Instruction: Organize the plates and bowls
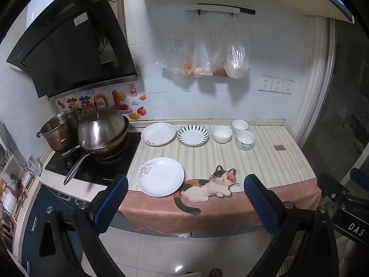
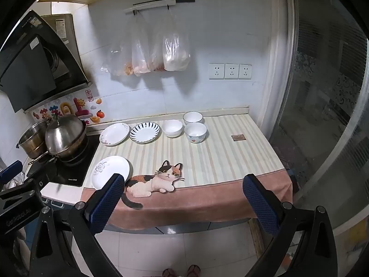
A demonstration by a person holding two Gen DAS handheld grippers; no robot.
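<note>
On the striped counter cloth [image 1: 265,161] lie three plates: a white plate with a grey flower [image 1: 160,176] near the front left, a floral-rimmed plate [image 1: 158,133] at the back left, and a blue-striped plate [image 1: 192,135] beside it. Three white bowls sit at the back right: a plain one [image 1: 222,133], one behind [image 1: 240,124] and a patterned one [image 1: 245,140]. The same plates [image 2: 110,170] and bowls [image 2: 195,132] show in the right wrist view. My left gripper [image 1: 185,202] and right gripper [image 2: 184,199] are open, empty, held in front of the counter edge.
A stove [image 1: 92,161] at the left carries a lidded wok [image 1: 102,132] and a steel pot [image 1: 60,131], with the wok handle sticking out forward. Plastic bags [image 1: 207,57] hang on the back wall. A glass door [image 2: 322,92] stands at the right.
</note>
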